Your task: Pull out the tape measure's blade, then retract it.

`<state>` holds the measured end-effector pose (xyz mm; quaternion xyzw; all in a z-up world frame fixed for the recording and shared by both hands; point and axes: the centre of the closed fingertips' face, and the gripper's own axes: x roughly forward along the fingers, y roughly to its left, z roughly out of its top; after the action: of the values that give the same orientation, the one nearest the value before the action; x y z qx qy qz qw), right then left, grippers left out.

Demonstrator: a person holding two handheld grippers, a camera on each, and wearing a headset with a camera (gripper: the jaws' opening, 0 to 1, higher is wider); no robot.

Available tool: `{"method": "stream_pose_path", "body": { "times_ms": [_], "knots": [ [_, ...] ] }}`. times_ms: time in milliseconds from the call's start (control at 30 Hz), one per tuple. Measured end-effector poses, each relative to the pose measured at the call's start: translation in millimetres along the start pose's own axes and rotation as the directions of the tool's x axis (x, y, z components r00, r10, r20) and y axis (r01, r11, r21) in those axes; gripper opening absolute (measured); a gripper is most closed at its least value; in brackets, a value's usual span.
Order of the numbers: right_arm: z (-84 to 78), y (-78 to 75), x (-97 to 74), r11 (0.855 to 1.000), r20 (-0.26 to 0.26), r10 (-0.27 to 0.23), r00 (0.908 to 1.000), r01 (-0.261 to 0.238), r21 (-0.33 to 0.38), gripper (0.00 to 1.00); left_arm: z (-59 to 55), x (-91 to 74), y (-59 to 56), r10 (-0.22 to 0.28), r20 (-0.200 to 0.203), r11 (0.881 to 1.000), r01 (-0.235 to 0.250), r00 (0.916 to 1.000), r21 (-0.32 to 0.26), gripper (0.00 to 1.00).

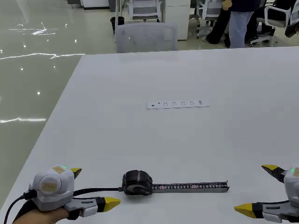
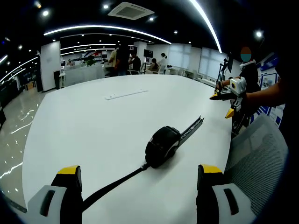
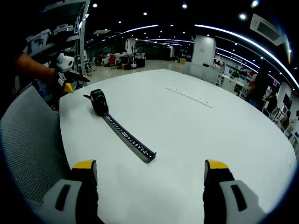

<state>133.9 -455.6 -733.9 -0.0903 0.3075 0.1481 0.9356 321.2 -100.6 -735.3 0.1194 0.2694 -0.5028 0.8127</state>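
White bench [image 1: 187, 140] holds the tape measure [image 1: 137, 183] at lower centre of the head view, its blade [image 1: 189, 187] already pulled out flat, so retracting likely remains, with left gripper [image 1: 96, 186] and right gripper [image 1: 253, 187] jaws spread wide, empty.

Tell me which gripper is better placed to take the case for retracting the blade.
Left, probably. The left gripper is open beside the tape measure case, with the strap lying toward it. The right gripper, also open, sits past the hook end of the extended blade, farther from the case.
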Motion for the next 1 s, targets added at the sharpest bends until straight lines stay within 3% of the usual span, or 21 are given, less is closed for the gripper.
{"method": "stream_pose_path", "body": {
  "times_ms": [67, 167, 367, 467, 667, 867, 1000],
  "knots": [
    [-6.4, 2.7, -3.9, 1.000, -0.018, 0.004, 0.9998, -0.004, 0.008, 0.92, -3.3, -4.4, -0.4, 0.009, -0.001, 1.000, -0.009, 1.0000, -0.011, 1.00],
    [-14.5, 6.5, -11.3, 1.000, -0.019, -0.004, 0.9998, 0.005, 0.027, 0.99, -4.0, -13.7, -2.5, 0.017, 0.024, 0.999, -0.017, 0.9995, -0.029, 1.00],
    [-24.2, 14.3, -22.2, 0.997, -0.015, -0.018, 0.9997, 0.019, 0.068, 1.00, -8.8, -22.4, -10.0, 0.007, 0.020, 0.999, -0.006, 0.9998, -0.034, 1.00],
    [-24.5, 19.3, -26.8, 0.998, -0.006, -0.024, 0.9997, 0.025, 0.052, 1.00, -13.6, -24.5, -14.3, 0.000, -0.005, 1.000, -0.001, 1.0000, -0.029, 1.00],
    [-26.5, 32.1, -34.7, 0.999, -0.006, -0.028, 0.9996, 0.028, 0.045, 1.00, -15.5, -32.2, -20.7, 0.004, 0.002, 0.998, -0.004, 1.0000, -0.058, 1.00],
    [-37.5, 34.5, -44.8, 0.996, 0.001, -0.049, 0.9988, 0.049, 0.070, 1.00, -22.3, -35.7, -30.3, 0.003, 0.004, 0.998, -0.003, 1.0000, -0.067, 1.00],
    [-41.8, 36.0, -49.9, 0.995, -0.007, -0.045, 0.9990, 0.045, 0.087, 1.00, -28.2, -37.8, -34.3, -0.011, -0.028, 0.999, 0.010, 0.9995, -0.040, 1.00]
  ]
}}
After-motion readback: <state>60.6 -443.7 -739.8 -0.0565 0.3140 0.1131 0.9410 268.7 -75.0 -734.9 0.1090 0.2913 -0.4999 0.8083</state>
